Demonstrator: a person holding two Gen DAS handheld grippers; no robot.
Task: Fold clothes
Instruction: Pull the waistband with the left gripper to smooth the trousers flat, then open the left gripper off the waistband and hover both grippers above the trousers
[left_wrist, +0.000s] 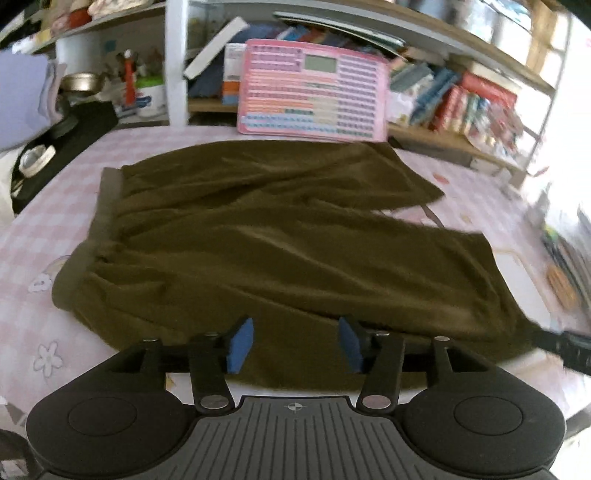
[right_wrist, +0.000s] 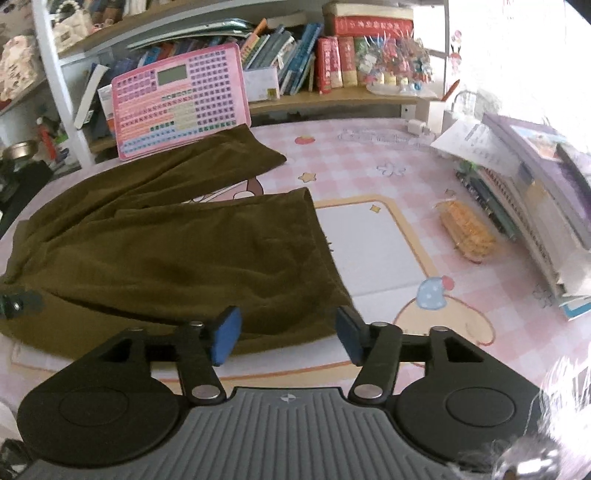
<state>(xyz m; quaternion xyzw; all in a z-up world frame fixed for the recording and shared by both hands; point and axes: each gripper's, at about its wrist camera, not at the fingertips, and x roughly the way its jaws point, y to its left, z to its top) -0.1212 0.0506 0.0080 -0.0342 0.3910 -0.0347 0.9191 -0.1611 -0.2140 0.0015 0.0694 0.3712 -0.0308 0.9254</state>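
Pink checked tablecloth (right_wrist: 369, 162) with cartoon prints covers the table, and behind it runs a crowded shelf of books (right_wrist: 295, 62) with a pink toy keyboard (right_wrist: 177, 99) leaning against it. Spread across the cloth lies the olive-brown pair of shorts (left_wrist: 280, 236), waistband (left_wrist: 105, 206) off to the left in the left wrist view, the two legs reaching right. The far leg's end lies just in front of the toy keyboard; the near leg's hem (right_wrist: 321, 236) lies over a white panel printed on the tablecloth.

Left gripper (left_wrist: 295, 345) hangs over the near edge of the shorts, jaws apart, blue pads (left_wrist: 242, 345) clear of the fabric, nothing pinched between them. The picture is a bit smeared at the right side, where a dark shape pokes in near the edge; what it is I cannot tell.

Right gripper (right_wrist: 288, 338) is released too, its jaws wide, sitting above the near corner of the shorts' leg. The cloth shows in the gap but the pads are not pressing on it.

Over on the right, a stack of books and notebooks (right_wrist: 535, 199) sits on the table, with a clear packet of yellow biscuits (right_wrist: 467, 230) just beside it, well apart from the shorts.
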